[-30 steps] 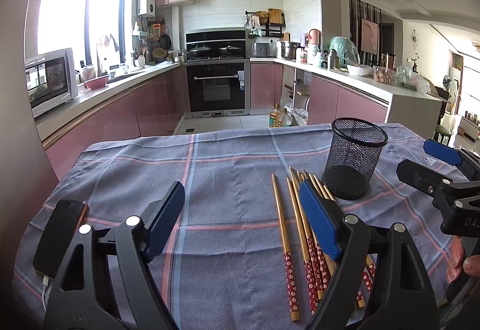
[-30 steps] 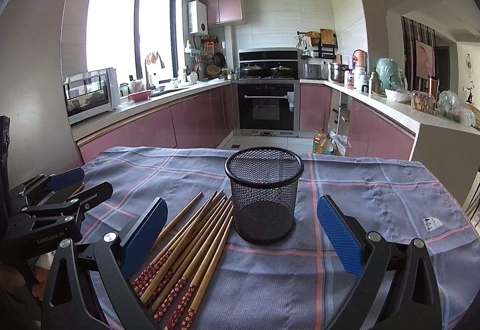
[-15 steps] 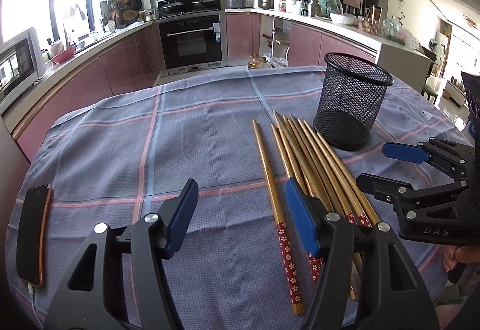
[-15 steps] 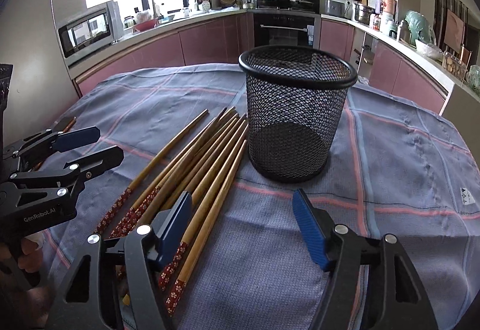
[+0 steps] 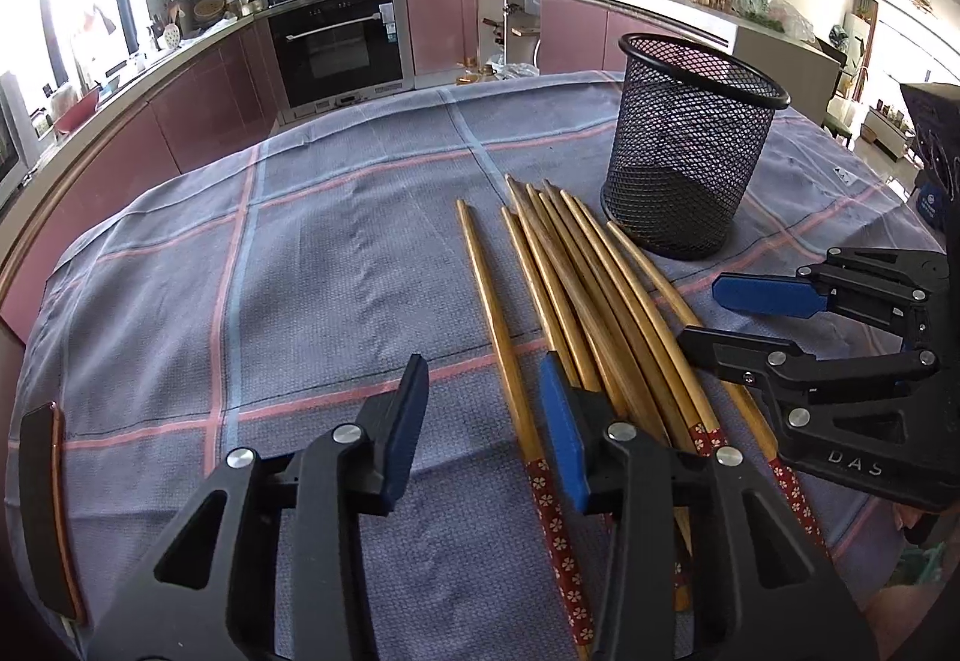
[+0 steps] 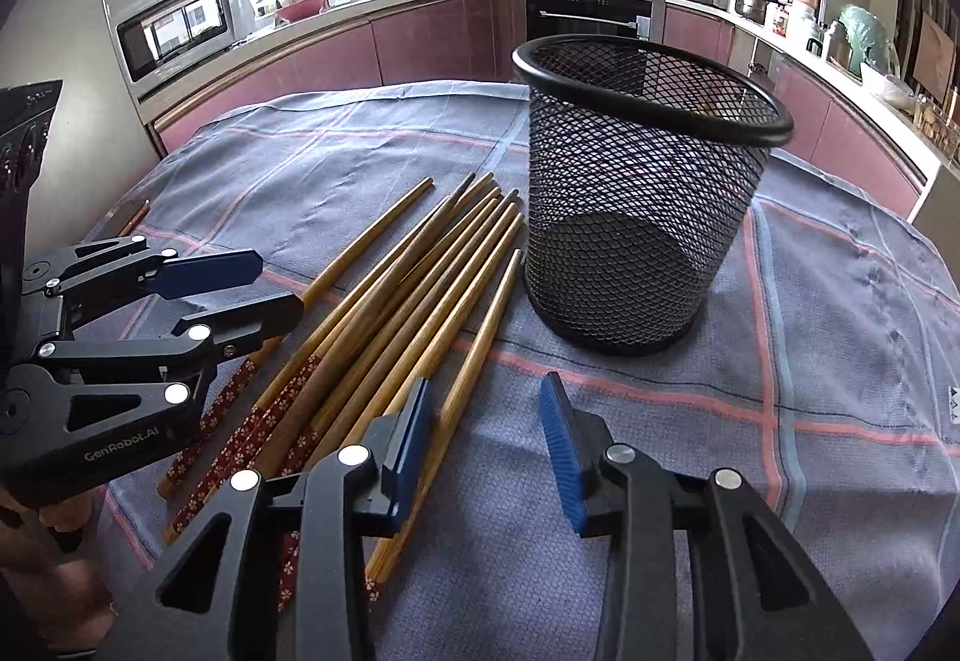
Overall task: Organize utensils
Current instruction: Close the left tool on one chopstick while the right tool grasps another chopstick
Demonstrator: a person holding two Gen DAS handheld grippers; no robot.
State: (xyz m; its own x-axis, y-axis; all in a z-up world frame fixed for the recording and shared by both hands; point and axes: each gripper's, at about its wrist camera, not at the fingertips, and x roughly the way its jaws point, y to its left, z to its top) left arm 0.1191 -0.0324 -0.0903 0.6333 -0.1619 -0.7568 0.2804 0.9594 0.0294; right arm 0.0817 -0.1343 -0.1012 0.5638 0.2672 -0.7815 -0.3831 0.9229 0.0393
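Several wooden chopsticks (image 5: pixel 576 289) with red flowered ends lie side by side on the checked cloth, also seen in the right wrist view (image 6: pixel 420 289). An empty black mesh cup (image 5: pixel 690 144) stands upright just beyond their tips; in the right wrist view the cup (image 6: pixel 642 193) is right of them. My left gripper (image 5: pixel 489 421) is open and empty, low over the leftmost chopstick's red end. My right gripper (image 6: pixel 486 433) is open and empty, low over the cloth beside the rightmost chopstick. Each gripper shows in the other's view: the right gripper (image 5: pixel 738 319), the left gripper (image 6: pixel 252 289).
A dark phone (image 5: pixel 42 505) lies at the cloth's left edge. The blue-grey tablecloth (image 5: pixel 336 265) covers the table. Kitchen counters, an oven and a microwave (image 6: pixel 174 24) stand behind the table.
Both grippers have dropped lower and moved forward toward the chopsticks. Their jaws have narrowed somewhat but stay open. The chopsticks and the cup have not moved.
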